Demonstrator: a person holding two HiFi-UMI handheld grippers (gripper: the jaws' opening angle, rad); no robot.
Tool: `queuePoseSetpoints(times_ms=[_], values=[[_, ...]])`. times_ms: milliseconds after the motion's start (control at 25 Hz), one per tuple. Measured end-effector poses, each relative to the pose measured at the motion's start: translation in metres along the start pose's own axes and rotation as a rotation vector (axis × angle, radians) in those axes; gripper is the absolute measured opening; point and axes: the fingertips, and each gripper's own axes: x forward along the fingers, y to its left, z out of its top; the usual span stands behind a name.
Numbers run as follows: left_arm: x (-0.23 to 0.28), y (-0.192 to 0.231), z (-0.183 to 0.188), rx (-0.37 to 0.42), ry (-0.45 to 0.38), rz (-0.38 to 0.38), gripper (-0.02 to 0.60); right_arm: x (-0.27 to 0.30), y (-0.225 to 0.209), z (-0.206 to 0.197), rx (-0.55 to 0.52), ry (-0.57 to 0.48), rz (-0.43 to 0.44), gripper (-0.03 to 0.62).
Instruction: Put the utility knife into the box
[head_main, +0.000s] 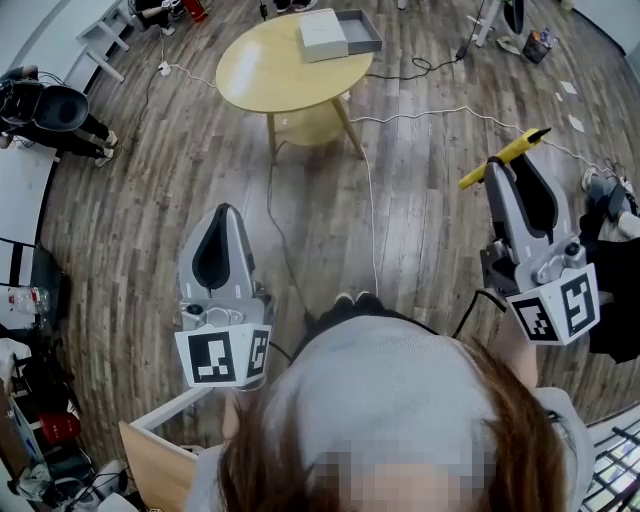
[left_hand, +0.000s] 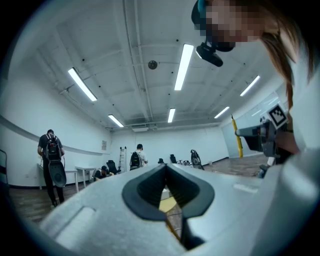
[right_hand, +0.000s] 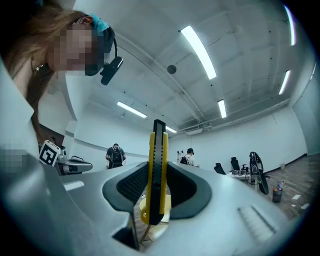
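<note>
Clamping utility knife (head_main: 522, 145) in my R gripper (head_main: 508, 175), long axis pointing fwd, box (head_main: 322, 35) well ahead-left on table (head_main: 250, 70); L gripper (head_main: 222, 215) pinched together, empty.

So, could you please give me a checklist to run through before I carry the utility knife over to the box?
1. Knife grip: the utility knife stands upright between the pads of the right claw: ok.
2. Blade retracted: cannot tell.
3. Left claw shut with nothing in it: ok.
4. Box within reach: not ok. It sits on the round table, well ahead.
5. Box open to take the knife: cannot tell from here.
6. Way to the table free: not ok. Cables lie across it, so step carefully.
</note>
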Motion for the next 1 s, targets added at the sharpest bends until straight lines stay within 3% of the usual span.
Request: queuePoseSetpoints(times_ms=[480,1000], values=[[-0.005,-0.014,-0.015,-0.011,0.032,0.038,-0.006,-0.006,-0.016,-0.011,0.075,-0.006,0.044,0.121],[0.064,0.009,-0.030,-0.014,0.032,-0.009,-0.006,0.047,-0.044,-0.026,0.072,0.001,0.017,0.121]])
